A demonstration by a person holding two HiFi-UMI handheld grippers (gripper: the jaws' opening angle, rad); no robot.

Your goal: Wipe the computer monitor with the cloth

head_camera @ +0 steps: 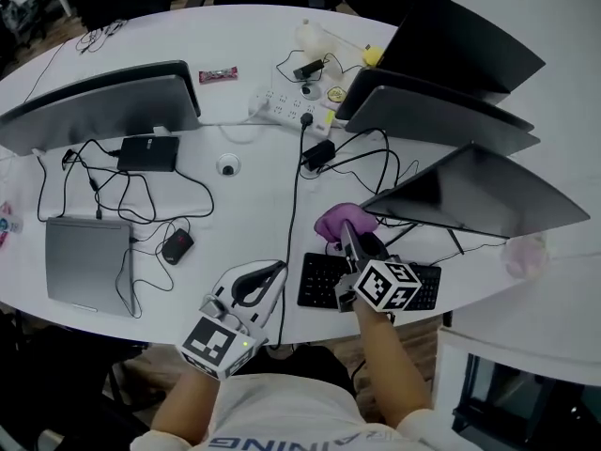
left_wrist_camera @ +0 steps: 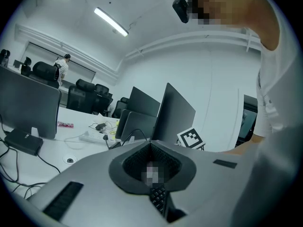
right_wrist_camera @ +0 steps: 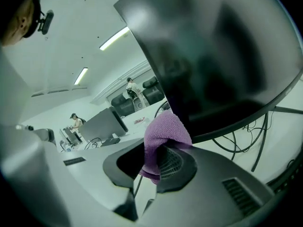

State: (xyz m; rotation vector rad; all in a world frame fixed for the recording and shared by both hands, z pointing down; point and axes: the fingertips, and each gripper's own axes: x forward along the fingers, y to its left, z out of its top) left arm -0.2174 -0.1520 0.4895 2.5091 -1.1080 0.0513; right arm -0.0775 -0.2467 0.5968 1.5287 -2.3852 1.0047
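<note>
A purple cloth [head_camera: 340, 222] is bunched in my right gripper [head_camera: 349, 240], which is shut on it above the black keyboard [head_camera: 321, 280]. The cloth sits at the lower left corner of the tilted dark monitor [head_camera: 474, 195], close to its edge. In the right gripper view the cloth [right_wrist_camera: 164, 132] hangs between the jaws of the gripper [right_wrist_camera: 158, 151], and the dark screen [right_wrist_camera: 222, 56] fills the upper right just behind it. My left gripper [head_camera: 272, 272] hovers near the table's front edge, left of the keyboard. Its jaws are closed on nothing in the left gripper view [left_wrist_camera: 150, 144].
A closed laptop [head_camera: 89, 263], a mouse [head_camera: 177, 244] and a black box [head_camera: 148, 153] with loose cables lie at left. A power strip [head_camera: 286, 111] is at the back centre. Other monitors stand at back left [head_camera: 103, 101] and back right [head_camera: 441, 111].
</note>
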